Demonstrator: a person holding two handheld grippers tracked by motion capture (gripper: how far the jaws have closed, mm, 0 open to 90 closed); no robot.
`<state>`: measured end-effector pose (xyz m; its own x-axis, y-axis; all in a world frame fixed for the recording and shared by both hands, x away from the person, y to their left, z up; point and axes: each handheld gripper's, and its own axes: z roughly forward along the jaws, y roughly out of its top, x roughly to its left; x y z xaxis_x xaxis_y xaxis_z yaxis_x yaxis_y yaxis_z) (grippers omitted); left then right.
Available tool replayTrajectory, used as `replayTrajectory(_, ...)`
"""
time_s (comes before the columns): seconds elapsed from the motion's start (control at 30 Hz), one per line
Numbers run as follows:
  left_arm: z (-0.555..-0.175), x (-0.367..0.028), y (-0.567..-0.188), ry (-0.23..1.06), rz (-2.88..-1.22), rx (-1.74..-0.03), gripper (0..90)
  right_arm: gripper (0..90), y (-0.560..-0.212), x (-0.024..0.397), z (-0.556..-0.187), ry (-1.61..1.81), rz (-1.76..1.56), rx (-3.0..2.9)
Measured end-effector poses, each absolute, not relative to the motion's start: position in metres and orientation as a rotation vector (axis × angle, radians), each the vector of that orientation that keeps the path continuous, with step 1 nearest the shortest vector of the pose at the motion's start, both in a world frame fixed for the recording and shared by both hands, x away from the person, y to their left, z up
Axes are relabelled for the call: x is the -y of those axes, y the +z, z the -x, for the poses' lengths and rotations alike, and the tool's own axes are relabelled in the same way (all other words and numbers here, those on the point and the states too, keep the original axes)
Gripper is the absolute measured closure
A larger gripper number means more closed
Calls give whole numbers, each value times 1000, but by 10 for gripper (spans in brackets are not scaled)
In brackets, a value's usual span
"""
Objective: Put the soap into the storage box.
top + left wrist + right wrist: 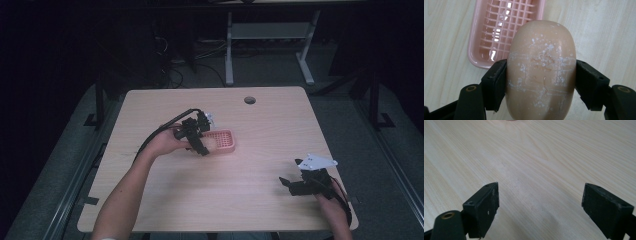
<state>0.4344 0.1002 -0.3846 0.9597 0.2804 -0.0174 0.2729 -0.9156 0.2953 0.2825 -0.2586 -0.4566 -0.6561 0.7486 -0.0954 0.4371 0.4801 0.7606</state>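
Left gripper [541, 82] clamped across soap bar [541, 72], long axis pointing at 12 o'clock, pink soap dish [477, 58] just beyond toward 11 o'clock on table [260, 185]; right gripper [540, 206] wide open, empty, well apart.

High view overlooks the table [260, 190]; gripper views sit seemingly close above it.

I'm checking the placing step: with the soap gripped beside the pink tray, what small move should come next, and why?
Probably carry the soap bar forward over the pink soap dish before opening. The left gripper is shut on the bar, which sits in front of the dish's near rim rather than over its grid. The right gripper rests open, apart on the table.
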Motion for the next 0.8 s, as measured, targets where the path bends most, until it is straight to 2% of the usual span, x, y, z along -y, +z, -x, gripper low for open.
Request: replayTrajectory(0.8,-463,-74,-382,35,-2813,-386,314,138,-455,259,-282,1032,-988,-2305)
